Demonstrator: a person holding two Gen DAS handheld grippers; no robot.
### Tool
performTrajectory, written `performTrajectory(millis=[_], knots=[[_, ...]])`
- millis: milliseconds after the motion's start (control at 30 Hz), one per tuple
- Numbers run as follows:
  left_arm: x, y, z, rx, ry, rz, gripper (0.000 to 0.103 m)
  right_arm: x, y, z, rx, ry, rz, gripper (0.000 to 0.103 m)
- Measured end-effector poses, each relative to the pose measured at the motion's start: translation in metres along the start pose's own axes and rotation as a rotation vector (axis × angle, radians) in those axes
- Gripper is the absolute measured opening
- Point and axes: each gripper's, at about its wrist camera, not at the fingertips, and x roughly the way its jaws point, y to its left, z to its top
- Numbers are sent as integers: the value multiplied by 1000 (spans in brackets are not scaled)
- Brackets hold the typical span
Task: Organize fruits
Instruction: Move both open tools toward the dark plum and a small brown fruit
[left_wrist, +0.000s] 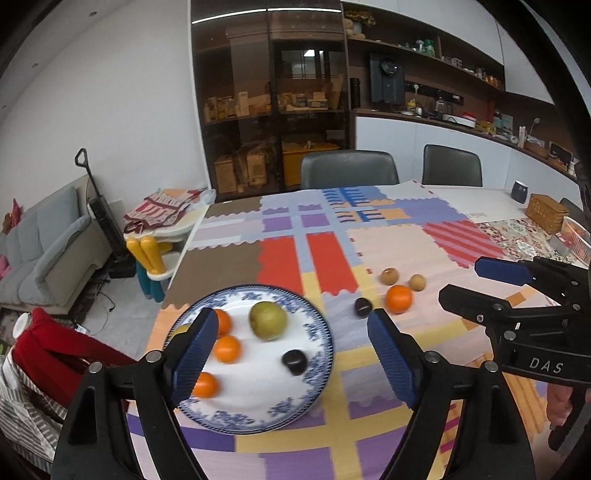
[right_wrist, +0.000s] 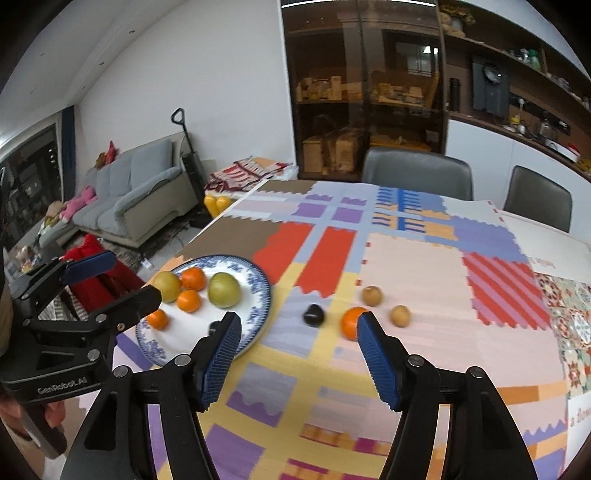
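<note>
While both grippers hang empty above the table, the scene reads as follows.

Setting: a table under a patchwork cloth (right_wrist: 406, 266) of coloured blocks, seen from two cameras looking down along the gripper fingers.

Plate: a blue-and-white plate (left_wrist: 317, 332) near the table's left edge. It holds three oranges, two green-yellow pears and one dark plum (left_wrist: 294, 361).

Loose fruit: four pieces lie on the cloth to the right of the plate, well apart from it. They are a dark plum (right_wrist: 314, 315), an orange (right_wrist: 350, 322) and two small brown fruits (right_wrist: 371, 295) (right_wrist: 400, 315), all near one another.

Left gripper (left_wrist: 291, 354): jaws apart, nothing between them, raised over the plate.

Right gripper (right_wrist: 299, 354): jaws apart and empty, raised over the cloth. The loose plum lies just ahead of the gap; the orange is partly hidden behind the tip of the right-hand finger.

Step in hand: probably fetching the next loose piece.

Doing it well: lower the right gripper straight over one fruit, centring it between the pads. Close gently, since round fruit may roll or bruise. The orange and the brown fruits sit close together, so come in from the open side to avoid nudging a neighbour.

Placing: bare plate shows at the near side, clear of the fruit already there.
</note>
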Motion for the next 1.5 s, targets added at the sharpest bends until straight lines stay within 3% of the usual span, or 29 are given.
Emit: performTrajectory(millis=[400,1000,1133,1267,1500], knots=[[28,-45,7,34,10,-12,84,-4,-52,-6,32,-23,-77,66],[122,-69,-7,55,151,-41,83,54,-101,-19,13,75,-131,66],[138,-72,-8,68,173,-49,79,71,-106,-21,12,106,-123,66],[153,-73,-9,75,200,-51,66,87,-110,-22,9,132,-108,65],[171,-74,-10,68,232,-79,62,110,-116,-21,27,167,-77,53]])
